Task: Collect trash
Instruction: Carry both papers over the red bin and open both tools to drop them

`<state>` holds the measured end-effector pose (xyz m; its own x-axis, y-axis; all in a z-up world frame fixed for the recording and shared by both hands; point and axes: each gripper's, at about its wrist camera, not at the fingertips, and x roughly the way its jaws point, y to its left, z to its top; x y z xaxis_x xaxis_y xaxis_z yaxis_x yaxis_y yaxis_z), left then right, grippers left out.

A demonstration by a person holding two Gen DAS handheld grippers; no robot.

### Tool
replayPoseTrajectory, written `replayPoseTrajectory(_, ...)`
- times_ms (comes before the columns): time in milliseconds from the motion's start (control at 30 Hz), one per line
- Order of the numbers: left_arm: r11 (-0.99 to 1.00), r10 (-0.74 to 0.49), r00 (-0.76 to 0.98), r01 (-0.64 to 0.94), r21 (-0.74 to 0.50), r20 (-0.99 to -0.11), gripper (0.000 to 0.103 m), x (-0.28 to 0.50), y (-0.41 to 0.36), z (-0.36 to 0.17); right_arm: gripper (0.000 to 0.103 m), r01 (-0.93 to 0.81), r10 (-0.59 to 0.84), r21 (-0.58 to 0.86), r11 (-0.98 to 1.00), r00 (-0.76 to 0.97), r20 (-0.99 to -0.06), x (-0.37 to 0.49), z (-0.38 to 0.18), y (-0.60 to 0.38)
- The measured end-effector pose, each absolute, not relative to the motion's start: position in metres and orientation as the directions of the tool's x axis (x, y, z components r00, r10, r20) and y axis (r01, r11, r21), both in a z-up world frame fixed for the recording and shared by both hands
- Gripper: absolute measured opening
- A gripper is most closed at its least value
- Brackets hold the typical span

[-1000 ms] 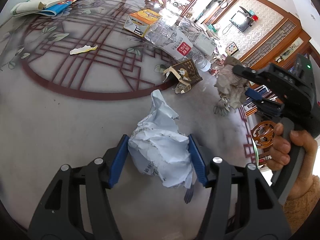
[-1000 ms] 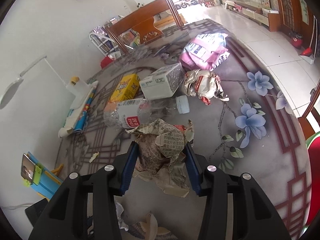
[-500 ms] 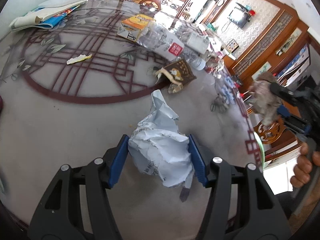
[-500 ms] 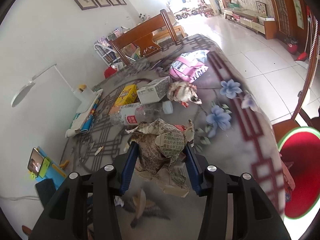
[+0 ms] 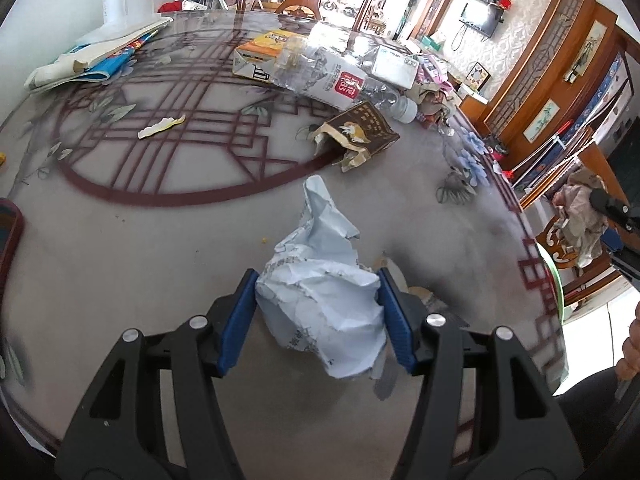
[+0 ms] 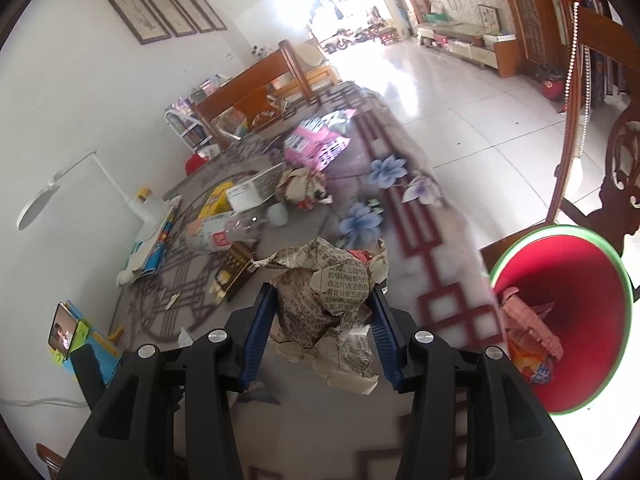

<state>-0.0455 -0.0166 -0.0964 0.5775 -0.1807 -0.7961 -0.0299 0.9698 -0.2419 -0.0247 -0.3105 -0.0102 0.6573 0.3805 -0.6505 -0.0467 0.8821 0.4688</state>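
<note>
My left gripper is shut on a crumpled white paper ball just above the round table. My right gripper is shut on a crumpled newspaper wad, held above the table's edge; it also shows in the left wrist view beyond the table's right rim. A red bin with a green rim stands below the table edge at the right, with pink and orange trash inside.
On the table lie a crushed plastic bottle, a brown torn carton, a yellow box, a white box, a paper scrap, magazines and a pink bag. Wooden chairs stand around.
My right gripper has carried the newspaper wad off past the table's right edge, and the red bin has come into its view. My left gripper still holds the white paper ball.
</note>
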Motion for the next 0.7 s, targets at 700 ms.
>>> replayPoseTrajectory(700,0.937,-0.347,0.567,0.193,-0.29,-0.747,0.057,-0.049,-0.142,-0.056,0.046,0.113,0.185,0.344,0.932,0.668,-0.721,-0.045,-0.042,-0.403)
